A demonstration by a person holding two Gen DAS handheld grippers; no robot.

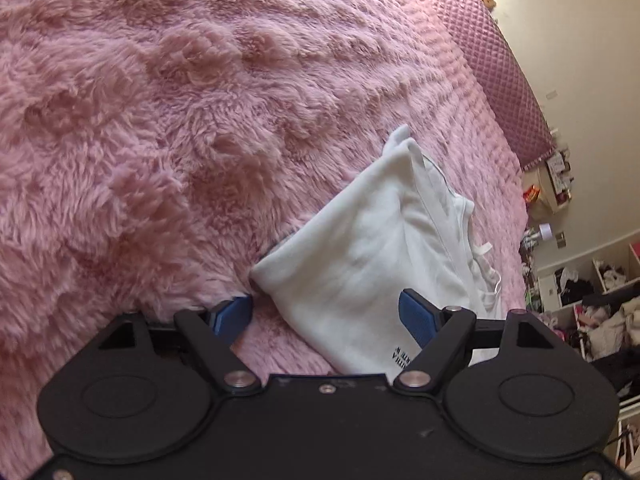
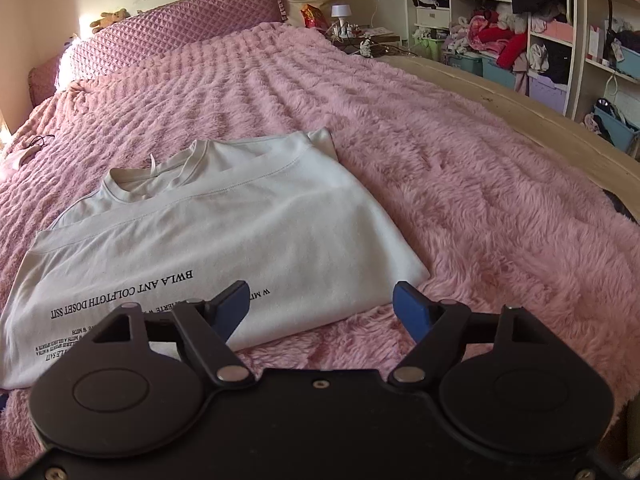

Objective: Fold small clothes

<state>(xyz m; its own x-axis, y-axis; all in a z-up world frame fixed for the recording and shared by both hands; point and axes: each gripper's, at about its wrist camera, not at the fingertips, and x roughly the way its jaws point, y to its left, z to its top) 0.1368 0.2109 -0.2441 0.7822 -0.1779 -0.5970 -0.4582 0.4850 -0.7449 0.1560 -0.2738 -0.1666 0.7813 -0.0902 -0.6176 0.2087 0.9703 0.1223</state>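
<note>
A white T-shirt (image 2: 224,236) with black lettering lies folded on the pink fluffy bedspread (image 2: 460,184); its hem is turned up over the collar. In the left wrist view the same T-shirt (image 1: 360,256) appears tilted, its corner just ahead of my fingers. My left gripper (image 1: 326,316) is open, its blue pads apart above the shirt's near corner, gripping nothing. My right gripper (image 2: 320,308) is open too, hovering over the shirt's near right edge, with no cloth between its pads.
A quilted pink headboard (image 2: 176,28) with a small plush toy (image 2: 110,18) stands at the far end. Shelves (image 2: 520,20) stuffed with clothes and bins line the right side past the bed's wooden edge (image 2: 540,116). A nightstand (image 2: 348,28) holds a lamp.
</note>
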